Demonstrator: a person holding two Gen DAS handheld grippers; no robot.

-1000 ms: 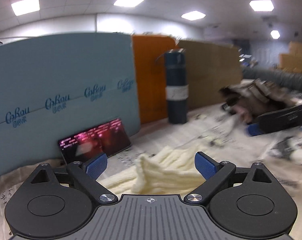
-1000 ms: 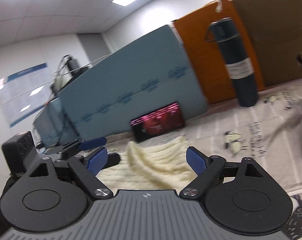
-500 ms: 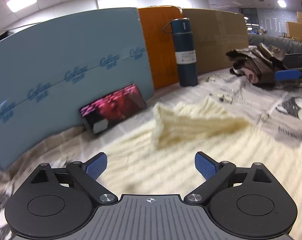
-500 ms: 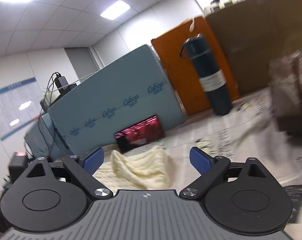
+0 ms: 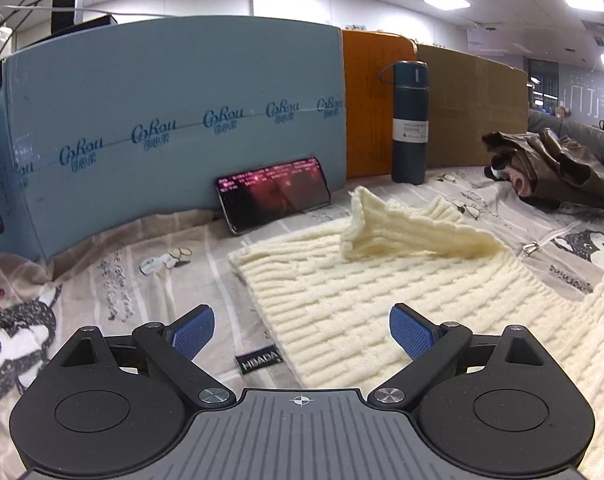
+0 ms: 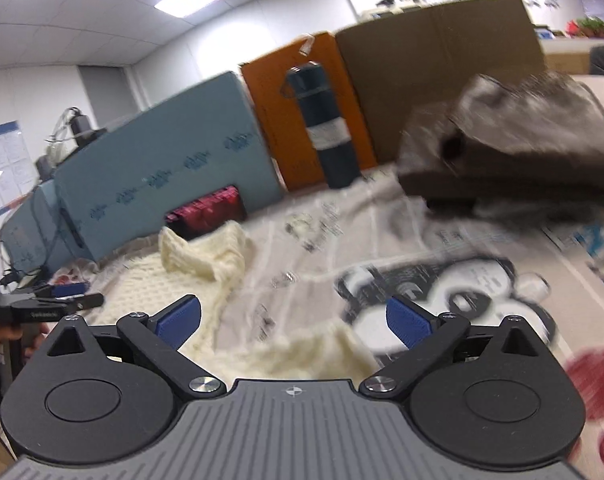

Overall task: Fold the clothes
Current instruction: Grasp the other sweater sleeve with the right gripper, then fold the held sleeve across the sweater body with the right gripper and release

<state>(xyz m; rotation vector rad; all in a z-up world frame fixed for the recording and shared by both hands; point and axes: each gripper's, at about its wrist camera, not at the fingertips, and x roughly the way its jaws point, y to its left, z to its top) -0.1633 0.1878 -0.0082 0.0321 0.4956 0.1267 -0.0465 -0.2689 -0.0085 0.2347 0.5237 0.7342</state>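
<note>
A cream knit sweater lies spread on the printed sheet, with one part folded over into a raised flap near its far edge. My left gripper hovers open over the sweater's near left edge, nothing pinched between its blue pads. In the right wrist view the sweater lies to the left, and a cream edge sits just below my right gripper. That gripper's jaws are opening, with no cloth between the pads. The view is blurred.
A lit phone leans on a blue foam board. Beside it stand an orange board, a dark flask and a cardboard panel. A crumpled brown jacket lies at the right. The left gripper's fingers show at the far left of the right wrist view.
Both grippers drew back from the sweater's folded flap, which now lies free on the garment. The right view swung right toward the brown jacket, and its jaws widened.
</note>
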